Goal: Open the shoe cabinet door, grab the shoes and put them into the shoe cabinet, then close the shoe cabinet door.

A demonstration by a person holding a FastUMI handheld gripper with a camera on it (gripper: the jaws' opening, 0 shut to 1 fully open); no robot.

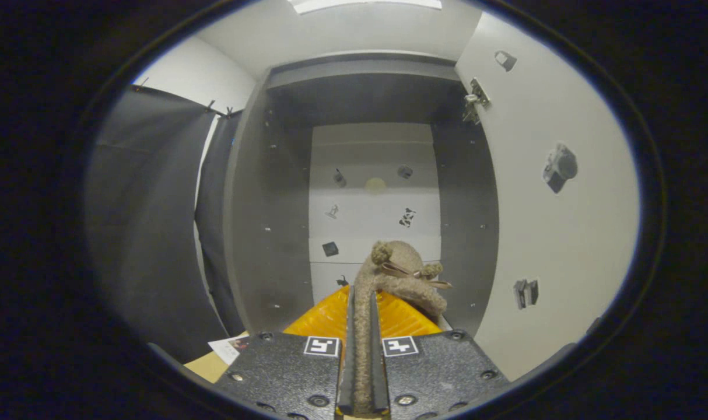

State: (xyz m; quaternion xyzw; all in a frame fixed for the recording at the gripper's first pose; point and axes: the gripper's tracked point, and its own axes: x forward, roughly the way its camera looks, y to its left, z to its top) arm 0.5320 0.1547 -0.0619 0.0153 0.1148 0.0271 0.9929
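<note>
A tan fuzzy shoe (403,277) with a small bow hangs just ahead of my fingers. Its edge runs down between them, and my gripper (363,344) is shut on it. Straight beyond the shoe stands the grey shoe cabinet (272,233), open, with a pale back panel. Its white door (552,233) is swung open on the right, a metal hinge (475,102) showing at its top. The shoe is held in front of the cabinet opening, above the cabinet's floor.
Black cloth (150,233) hangs to the left of the cabinet. A cardboard surface with a paper slip (228,348) lies low on the left, below my fingers. Small stickers dot the door and the cabinet's back panel.
</note>
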